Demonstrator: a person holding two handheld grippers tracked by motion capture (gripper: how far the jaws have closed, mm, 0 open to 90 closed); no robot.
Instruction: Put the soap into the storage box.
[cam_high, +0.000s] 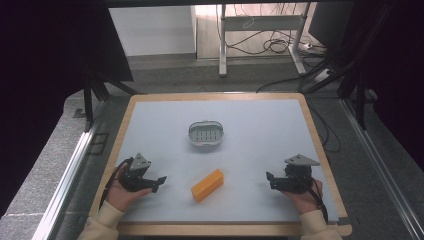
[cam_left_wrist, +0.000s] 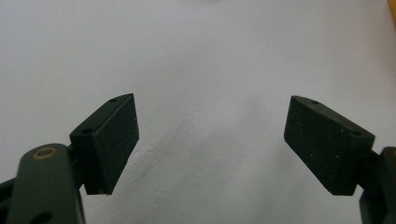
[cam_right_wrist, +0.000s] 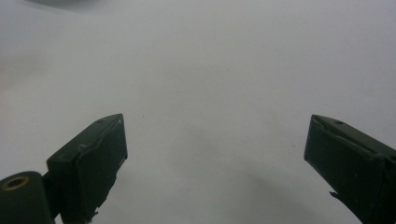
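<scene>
Orange block (cam_high: 207, 185) lies flat on my pale table (cam_high: 260, 145), near the front edge and roughly midway between the two grippers, its long side running on a slant from near-left to far-right. Beyond it, toward the middle of the table and well apart from the block, sits a small grey oval dish (cam_high: 205, 134) with a slotted bottom. My left gripper (cam_high: 159, 182) rests low at the table's near left, held in a hand (cam_high: 122, 192), pointing toward the block but not touching it; in the left gripper view (cam_left_wrist: 211, 140) its jaws stand wide apart with nothing but bare table between them, and a sliver of orange shows at the upper right edge. My right gripper (cam_high: 270, 181) rests at the near right, also hand-held, aimed inward; in the right gripper view (cam_right_wrist: 215, 163) its jaws likewise gape over bare table, gripping nothing.
</scene>
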